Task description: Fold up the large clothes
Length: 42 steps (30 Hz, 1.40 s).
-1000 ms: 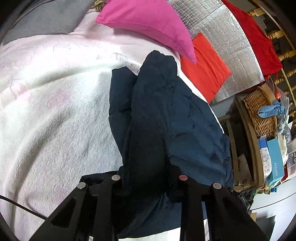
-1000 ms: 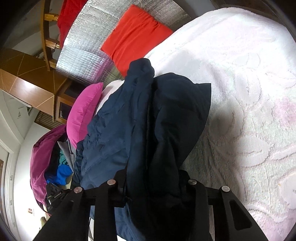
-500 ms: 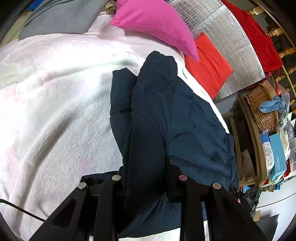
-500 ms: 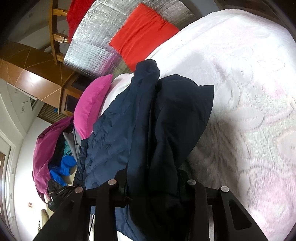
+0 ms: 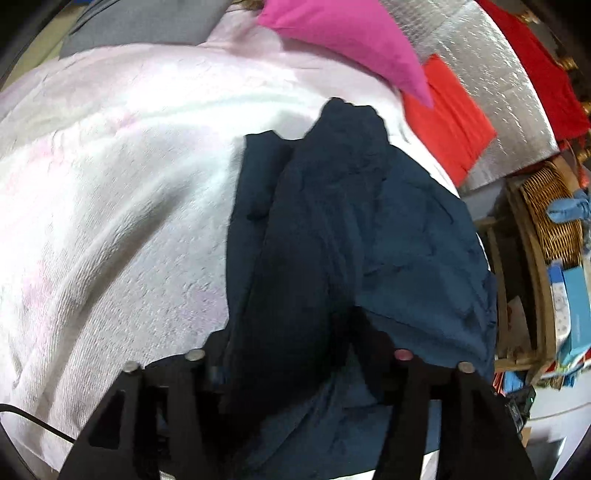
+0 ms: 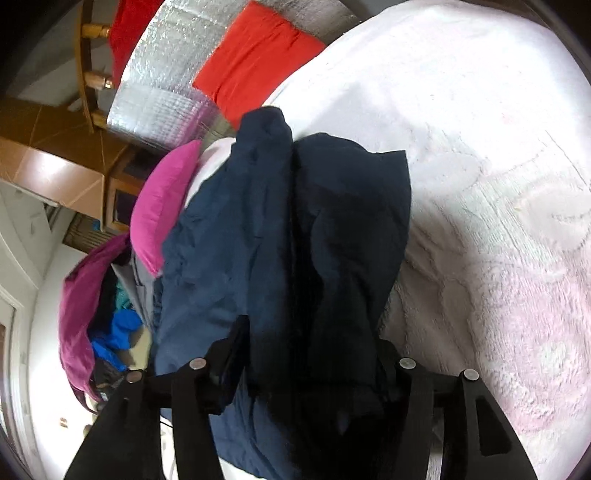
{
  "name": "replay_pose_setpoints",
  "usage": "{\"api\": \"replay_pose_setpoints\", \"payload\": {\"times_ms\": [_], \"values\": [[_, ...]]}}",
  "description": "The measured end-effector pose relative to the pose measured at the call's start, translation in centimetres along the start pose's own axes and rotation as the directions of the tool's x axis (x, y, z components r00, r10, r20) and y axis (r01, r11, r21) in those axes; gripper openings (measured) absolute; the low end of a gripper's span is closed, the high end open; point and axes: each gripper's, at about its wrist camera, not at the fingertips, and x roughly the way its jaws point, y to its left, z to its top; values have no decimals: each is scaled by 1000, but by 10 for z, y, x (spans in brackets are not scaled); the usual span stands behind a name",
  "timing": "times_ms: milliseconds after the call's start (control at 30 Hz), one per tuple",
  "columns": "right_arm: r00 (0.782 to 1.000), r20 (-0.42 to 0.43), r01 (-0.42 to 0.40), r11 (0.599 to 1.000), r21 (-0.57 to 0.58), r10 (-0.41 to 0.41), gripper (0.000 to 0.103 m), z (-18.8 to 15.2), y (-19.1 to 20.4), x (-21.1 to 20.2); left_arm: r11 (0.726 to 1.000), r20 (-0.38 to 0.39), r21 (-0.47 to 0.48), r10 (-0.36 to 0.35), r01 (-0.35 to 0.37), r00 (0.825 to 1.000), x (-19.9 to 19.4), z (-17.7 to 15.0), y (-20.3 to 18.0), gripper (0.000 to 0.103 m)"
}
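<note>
A large navy blue garment (image 5: 369,229) lies bunched on a white and pink bedspread (image 5: 110,203). My left gripper (image 5: 291,354) is shut on a thick fold of it and holds that fold up off the bed. The same garment (image 6: 280,236) fills the right wrist view, where my right gripper (image 6: 306,365) is shut on another fold of it. Both sets of fingertips are buried in the dark cloth. The rest of the garment hangs away from the grippers toward the pillows.
A magenta pillow (image 5: 343,33) and a red pillow (image 5: 450,110) lean on a silver quilted headboard (image 5: 491,62). A wicker basket (image 5: 550,214) and boxes stand on a shelf at the right. A purple bag of clothes (image 6: 85,306) sits beside the bed.
Both grippers keep their hold on the navy garment. They have lifted and moved slightly, so the pillows and bedspread have shifted in both views.
</note>
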Motion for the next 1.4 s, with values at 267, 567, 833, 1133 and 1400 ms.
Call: {"api": "replay_pose_setpoints", "payload": {"times_ms": [267,567,833,1133,1400], "values": [[969,228,98,995,-20,-91,69,-11,8,-75,996,120,39,80,-85,990,-51,-21,5,65],[967,229,172,947,-271,-110,36,-54,56,-74,953,267,193,179,-235,947,-74,-63,-18,66],[971,96,235,944,-231,-218,34,-51,37,-31,914,156,185,334,-360,930,-25,-55,-2,74],[946,275,254,919,-301,-171,37,-37,71,-54,874,334,229,343,-428,878,-35,-59,-26,74],[935,283,291,920,-263,-215,37,11,81,-8,763,443,301,419,-572,793,-15,-63,-57,74]]}}
